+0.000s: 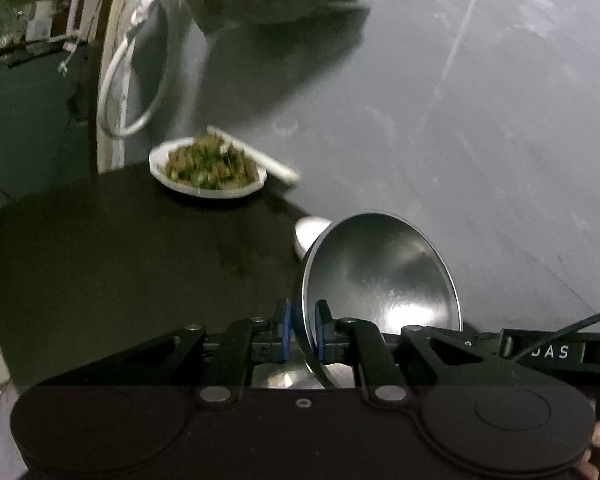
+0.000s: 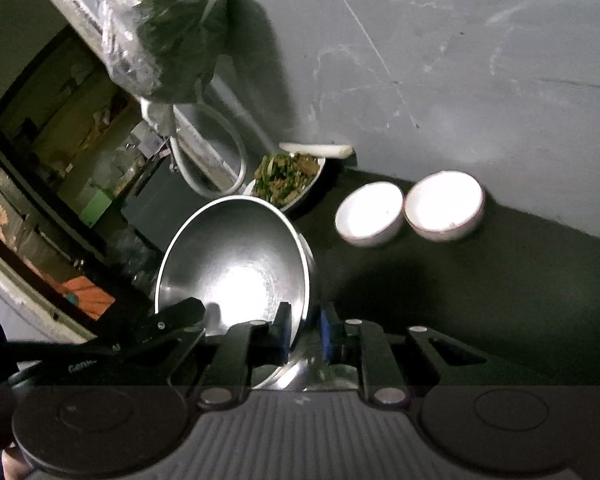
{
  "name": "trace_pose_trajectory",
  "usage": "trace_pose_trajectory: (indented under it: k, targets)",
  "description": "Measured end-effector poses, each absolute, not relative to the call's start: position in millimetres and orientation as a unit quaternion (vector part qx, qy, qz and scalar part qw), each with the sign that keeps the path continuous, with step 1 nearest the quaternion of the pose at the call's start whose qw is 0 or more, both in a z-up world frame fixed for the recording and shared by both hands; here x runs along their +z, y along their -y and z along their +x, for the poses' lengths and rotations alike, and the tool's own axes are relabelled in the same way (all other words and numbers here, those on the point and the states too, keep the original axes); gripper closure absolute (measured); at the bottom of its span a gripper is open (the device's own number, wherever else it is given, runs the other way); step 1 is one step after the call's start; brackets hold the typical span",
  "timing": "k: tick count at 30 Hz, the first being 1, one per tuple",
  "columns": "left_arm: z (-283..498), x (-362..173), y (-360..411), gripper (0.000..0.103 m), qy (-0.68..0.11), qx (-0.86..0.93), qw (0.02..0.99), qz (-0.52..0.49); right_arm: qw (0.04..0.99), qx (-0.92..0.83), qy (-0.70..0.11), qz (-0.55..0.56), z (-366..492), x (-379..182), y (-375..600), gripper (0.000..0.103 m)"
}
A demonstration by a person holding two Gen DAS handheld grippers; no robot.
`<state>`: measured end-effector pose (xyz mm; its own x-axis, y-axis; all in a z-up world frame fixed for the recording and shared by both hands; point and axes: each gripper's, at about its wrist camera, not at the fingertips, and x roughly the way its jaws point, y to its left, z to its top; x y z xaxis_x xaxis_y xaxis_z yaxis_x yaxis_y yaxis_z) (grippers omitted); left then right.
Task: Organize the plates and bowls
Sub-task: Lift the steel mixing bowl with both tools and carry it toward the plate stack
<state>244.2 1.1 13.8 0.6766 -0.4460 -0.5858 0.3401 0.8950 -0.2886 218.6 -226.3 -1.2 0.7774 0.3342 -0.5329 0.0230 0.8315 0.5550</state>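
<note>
While both grippers, left (image 1: 303, 330) and right (image 2: 305, 332), pinched the steel bowl (image 2: 236, 264) by its rim, tilted above the tabletop (image 1: 120, 248), we feared it slipping onto the near white bowls (image 2: 370, 214).

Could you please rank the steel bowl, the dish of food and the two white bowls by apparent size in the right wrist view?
1. steel bowl, though nearest the camera
2. dish of food, partly hidden
3. two white bowls, alike; unranked
</note>
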Motion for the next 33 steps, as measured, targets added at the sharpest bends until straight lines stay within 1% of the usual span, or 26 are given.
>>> trace_pose_trajectory:
  k: [10,14,22,28,33]
  targets:
    - [171.2,-5.6,-5.9,0.088,-0.411,-0.244,0.876,-0.067,0.877,0.116,-0.395,0.248,145.5,-13.8,227.9,0.086]
    - [153.6,-16.1,-7.0,0.088,-0.445,-0.250,0.857,-0.064,0.861,0.127,-0.431,0.237,122.6,-18.6,228.5,0.086]
    - [144.5,-35.9,-9.6,0.087,-0.506,-0.258,0.821,-0.057,0.834,0.145,-0.489,0.211,107.1,-28.4,223.8,0.086]
    - [145.7,-43.7,-7.5,0.087,-0.530,-0.256,0.807,-0.053,0.804,0.151,-0.535,0.211,106.9,-44.3,223.1,0.086]
    - [146.7,-49.5,-6.3,0.086,-0.550,-0.249,0.796,-0.048,0.793,0.156,-0.552,0.205,107.7,-48.3,222.5,0.085]
